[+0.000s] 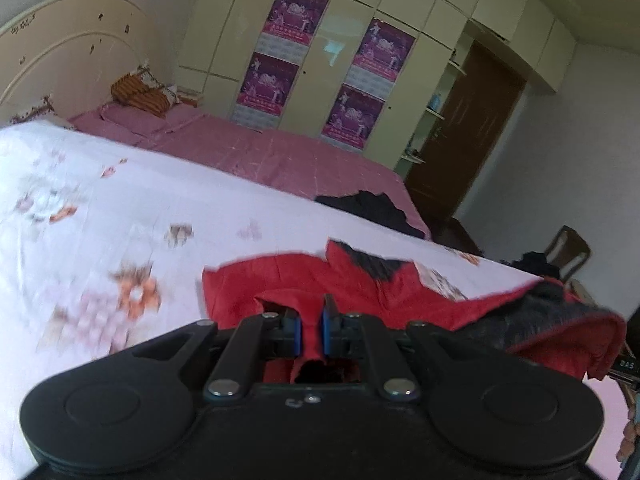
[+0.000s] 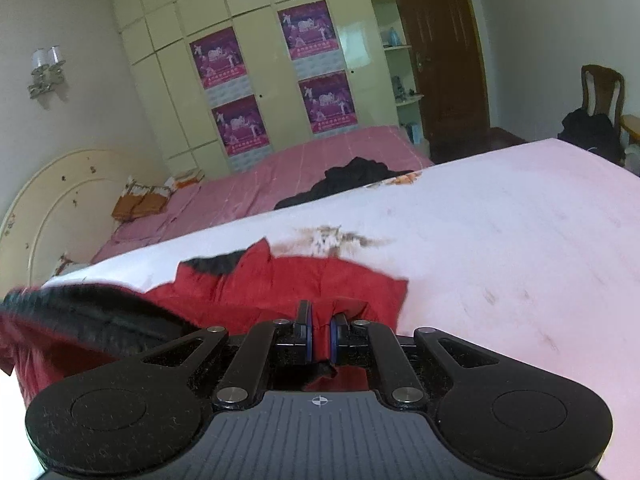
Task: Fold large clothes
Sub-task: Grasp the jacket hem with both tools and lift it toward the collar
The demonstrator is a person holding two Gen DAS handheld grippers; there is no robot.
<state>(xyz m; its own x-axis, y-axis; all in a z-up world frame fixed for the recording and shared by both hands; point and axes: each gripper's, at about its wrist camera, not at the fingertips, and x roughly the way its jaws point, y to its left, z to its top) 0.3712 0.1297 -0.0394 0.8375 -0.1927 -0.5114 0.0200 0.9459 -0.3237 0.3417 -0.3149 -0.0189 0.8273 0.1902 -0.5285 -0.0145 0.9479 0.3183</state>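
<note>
both grippers clamped on a red jacket over a white flowered bedsheet

much is blurred: the flower prints on the sheet (image 1: 120,208) smear into patches, and the jacket's (image 1: 288,280) full outline cannot be made out, since each gripper body covers its near part and one end runs off the frame edge. the left gripper (image 1: 311,322) is pinched tight on a fold of red cloth that rises between its blue pads, the jacket spreading ahead of it and away to the right, dark furry lining showing. the right gripper (image 2: 320,326) is likewise clenched on a red fold, the jacket (image 2: 280,280) lying just ahead and trailing left. a dark garment (image 2: 352,176) lies farther back on the pink bedspread (image 2: 256,188), its shape unclear.
</note>
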